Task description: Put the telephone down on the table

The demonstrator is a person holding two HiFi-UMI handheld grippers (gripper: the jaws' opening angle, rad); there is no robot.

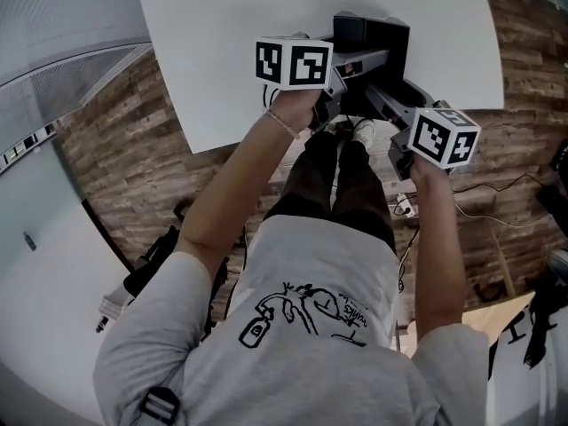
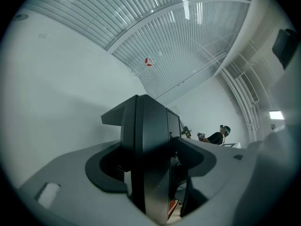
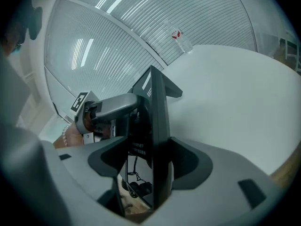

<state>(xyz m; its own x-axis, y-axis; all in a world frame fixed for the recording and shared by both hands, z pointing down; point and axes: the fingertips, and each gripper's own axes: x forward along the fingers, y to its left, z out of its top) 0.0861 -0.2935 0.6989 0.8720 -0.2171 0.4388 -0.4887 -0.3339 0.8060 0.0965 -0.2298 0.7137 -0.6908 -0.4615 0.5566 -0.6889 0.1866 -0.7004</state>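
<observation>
**Head view.** The left gripper [image 1: 351,67] and the right gripper [image 1: 383,103] both met on the black, angular plastic telephone [image 1: 373,38]. It was above the near edge of the round white table [image 1: 222,51]. Whether its base touched the top could not be told. A brown wood-plank floor [image 1: 115,122] surrounded the table, and loose cables [image 1: 497,204] lay to the table's right.

**Left gripper view.** The left gripper [image 2: 149,173] was clamped on a thin black panel of the telephone [image 2: 146,126]. A pale slatted wall [image 2: 188,41] rose beyond the table, with a distant person [image 2: 218,135] below it.

**Right gripper view.** The right gripper [image 3: 150,168] pinched another panel of the telephone [image 3: 157,107] over the table [image 3: 235,93]. The left gripper [image 3: 106,108] gripped alongside.

The step probably called for lowering both sides level. Release seemed best only once the base sat flat, well inside the table's edge.
</observation>
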